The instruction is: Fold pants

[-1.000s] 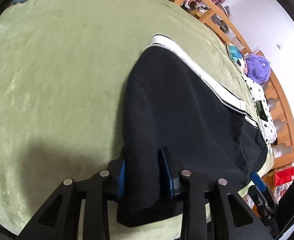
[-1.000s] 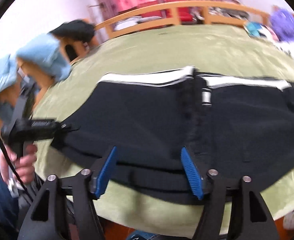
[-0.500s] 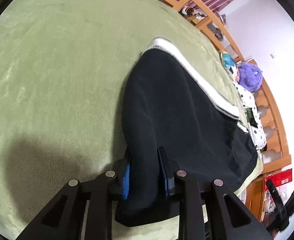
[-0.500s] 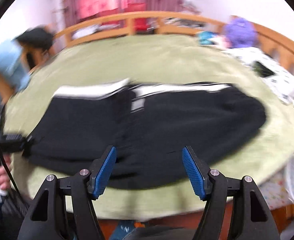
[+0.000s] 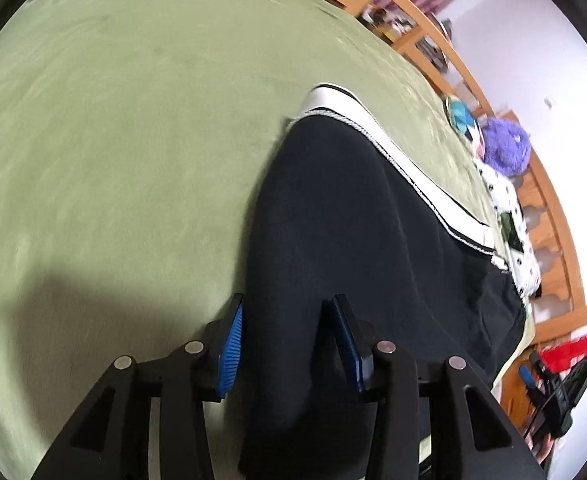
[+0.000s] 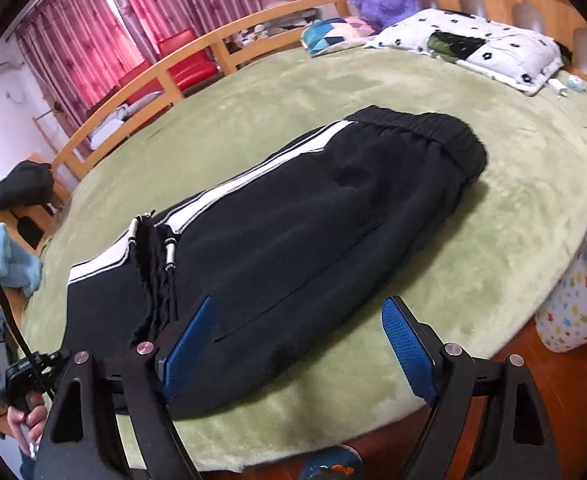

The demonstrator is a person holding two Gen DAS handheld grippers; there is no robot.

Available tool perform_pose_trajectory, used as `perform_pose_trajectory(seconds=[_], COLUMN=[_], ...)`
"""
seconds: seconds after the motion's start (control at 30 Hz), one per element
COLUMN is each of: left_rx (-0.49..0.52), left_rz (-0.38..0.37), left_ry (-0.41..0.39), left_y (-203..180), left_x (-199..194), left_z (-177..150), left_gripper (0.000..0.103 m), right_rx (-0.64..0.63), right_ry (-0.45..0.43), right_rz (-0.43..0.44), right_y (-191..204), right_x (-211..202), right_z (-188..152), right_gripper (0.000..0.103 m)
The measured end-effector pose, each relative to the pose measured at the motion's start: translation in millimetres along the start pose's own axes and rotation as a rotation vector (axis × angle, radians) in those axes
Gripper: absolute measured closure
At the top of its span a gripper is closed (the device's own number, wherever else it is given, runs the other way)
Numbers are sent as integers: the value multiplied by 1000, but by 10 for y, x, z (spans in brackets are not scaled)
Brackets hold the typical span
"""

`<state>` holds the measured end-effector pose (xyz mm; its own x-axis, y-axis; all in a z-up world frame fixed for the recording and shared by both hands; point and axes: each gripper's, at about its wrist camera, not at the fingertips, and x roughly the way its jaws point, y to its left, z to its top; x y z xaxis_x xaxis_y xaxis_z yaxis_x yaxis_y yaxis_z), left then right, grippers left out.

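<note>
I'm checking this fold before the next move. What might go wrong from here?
The left tool has its pads apart around the pants hem, so the cloth may slip if lifted. The drawstrings lie loose across the leg and could get trapped in the fold. The near edge lies close to the bed edge, so a pull might drag it off.

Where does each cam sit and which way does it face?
Left wrist: on the left claw, low over the green plush bedspread, looking along the black white-striped pants toward the purple plush toy; its fingers straddle the cloth.
Right wrist: on the right claw, at the bed's near edge, facing across the pants toward pink curtains; open fingers and the person's left hand show.
Shared: pants, bedspread, toy.
</note>
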<state>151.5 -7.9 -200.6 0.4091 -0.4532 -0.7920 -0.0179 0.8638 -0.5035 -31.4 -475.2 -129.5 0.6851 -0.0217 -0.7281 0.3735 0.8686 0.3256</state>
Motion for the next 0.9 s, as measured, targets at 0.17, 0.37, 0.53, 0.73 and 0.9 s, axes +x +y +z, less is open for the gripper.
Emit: perform_pose_trajectory(seconds=[0.17,0.37,0.53,0.73,0.9], left_rx=[11,10,-15,16,17], left_rz=[6,-5,-16,-57,-152], left_ry=[27,46,31,-9,-58], left_y=[-49,-43,-80,-92,13], left_x=[125,175,228,130,-210], left_z=[123,181,219,250,374], left_gripper=[62,61,57,86,91], right_rx=[94,273,328,263,220], right_ry=[37,56,30,16,-27], right_rz=[-37,80,125,89,52], right_y=[-325,-689,-747,-550,-203], right_x=[362,774,962,953,659], right_z=[150,229,276,336,468], right_gripper=[18,18,22,76,80])
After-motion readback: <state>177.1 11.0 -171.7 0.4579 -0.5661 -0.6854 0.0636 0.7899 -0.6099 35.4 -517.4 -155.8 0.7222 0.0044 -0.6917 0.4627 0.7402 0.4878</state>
